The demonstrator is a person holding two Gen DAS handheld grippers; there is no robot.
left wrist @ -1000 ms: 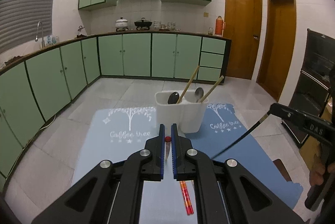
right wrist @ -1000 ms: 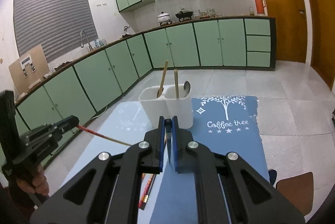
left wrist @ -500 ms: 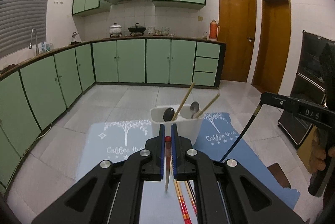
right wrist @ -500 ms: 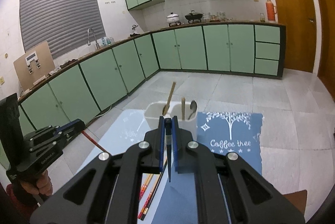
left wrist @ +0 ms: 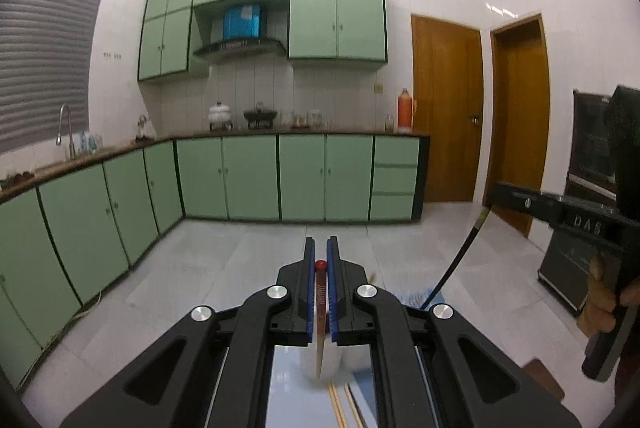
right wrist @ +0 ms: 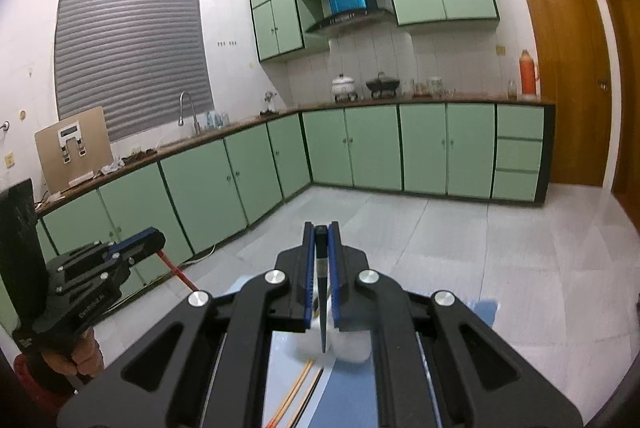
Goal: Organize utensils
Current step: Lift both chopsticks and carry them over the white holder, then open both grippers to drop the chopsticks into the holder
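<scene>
My left gripper (left wrist: 321, 252) is shut on a red-topped chopstick (left wrist: 320, 308) that hangs point down. It also shows at the left of the right wrist view (right wrist: 140, 242), with the red chopstick (right wrist: 178, 274) below it. My right gripper (right wrist: 321, 234) is shut on a black chopstick (right wrist: 322, 308), also point down; it shows at the right of the left wrist view (left wrist: 500, 194) with the black chopstick (left wrist: 456, 264). The white utensil holder (right wrist: 352, 348) is mostly hidden under the fingers, blurred. It also shows in the left wrist view (left wrist: 324, 364). Loose chopsticks (right wrist: 298, 392) lie on the table below.
Green base cabinets (left wrist: 248, 178) run along the back and left walls under a counter with pots. Wooden doors (left wrist: 446, 108) stand at the right. A blue mat edge (right wrist: 484, 310) shows on the table. A dark oven unit (left wrist: 592, 164) is at far right.
Both grippers have lifted and tilted up with their chopsticks. The holder and mat have dropped almost out of view beneath the fingers. The chopsticks hang more upright.
</scene>
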